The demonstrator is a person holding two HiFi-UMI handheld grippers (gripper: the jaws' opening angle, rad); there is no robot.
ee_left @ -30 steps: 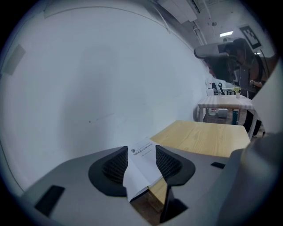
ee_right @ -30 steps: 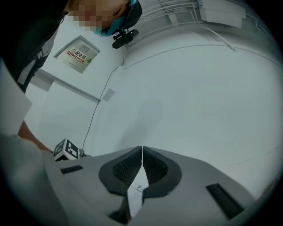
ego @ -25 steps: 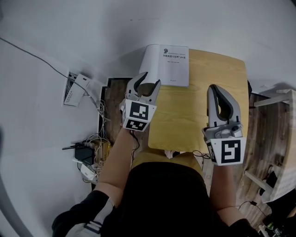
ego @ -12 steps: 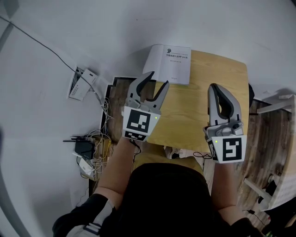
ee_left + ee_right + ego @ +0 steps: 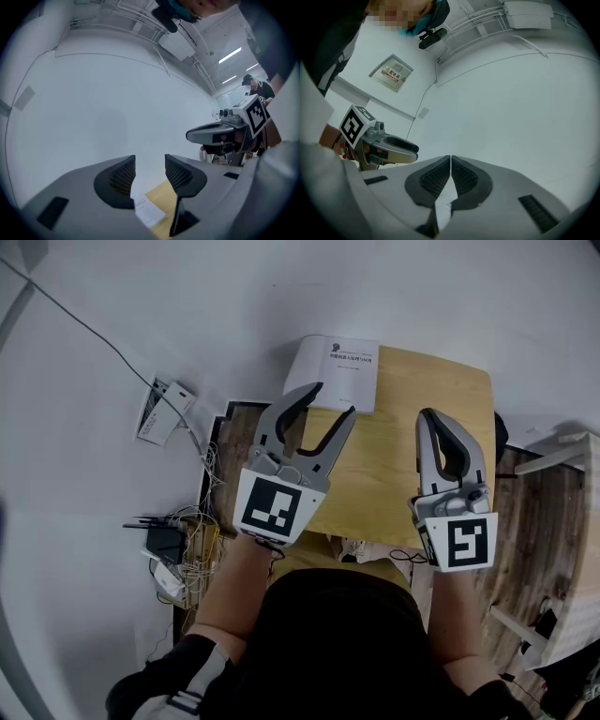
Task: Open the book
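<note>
So, nearest is the person's black top [image 5: 328, 643], w/ the lower body cut off by the frame. Left gripper [image 5: 330, 401] is held up, jaws apart, nothing between them. Right gripper [image 5: 431, 416] has its jaws pressed together, empty. Both hover over the wooden table [image 5: 422, 456]; its near edge is hidden behind grippers and arms. Book [image 5: 334, 371] lies shut at the table's far left corner, covering that corner, cover print too small to read. Cable tangle [image 5: 178, 549] on the floor at left, hard to make out.
</note>
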